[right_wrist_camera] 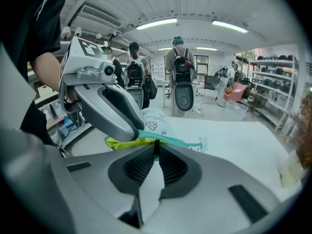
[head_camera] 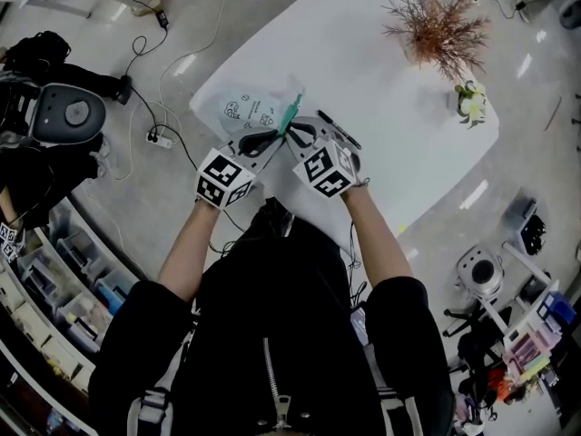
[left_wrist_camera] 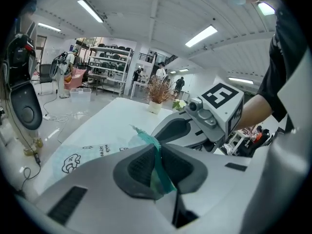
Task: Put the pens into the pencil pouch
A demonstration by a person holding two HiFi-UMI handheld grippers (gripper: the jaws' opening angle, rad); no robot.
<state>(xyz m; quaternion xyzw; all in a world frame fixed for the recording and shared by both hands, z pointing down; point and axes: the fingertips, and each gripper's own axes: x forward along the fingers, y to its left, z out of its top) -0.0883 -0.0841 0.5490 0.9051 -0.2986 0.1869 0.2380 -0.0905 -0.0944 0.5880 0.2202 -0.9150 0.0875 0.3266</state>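
Observation:
A see-through pencil pouch (head_camera: 254, 107) with cartoon prints and a teal zipper lies near the table's near-left edge. My left gripper (head_camera: 276, 138) is shut on the teal zipper edge (left_wrist_camera: 155, 165), which stands up between its pads. My right gripper (head_camera: 297, 135) is shut on a small dark zipper tab (right_wrist_camera: 156, 145), with the teal zipper (right_wrist_camera: 178, 141) running off to the right. The two grippers meet tip to tip over the pouch's near end. One black pen (head_camera: 339, 128) lies on the white table (head_camera: 390, 153) just beyond the right gripper.
A dried reddish plant (head_camera: 438, 25) and a small pot of pale flowers (head_camera: 471, 103) stand at the table's far right. Cables and a power strip (head_camera: 161, 138) lie on the floor to the left. People (right_wrist_camera: 176, 57) stand in the background.

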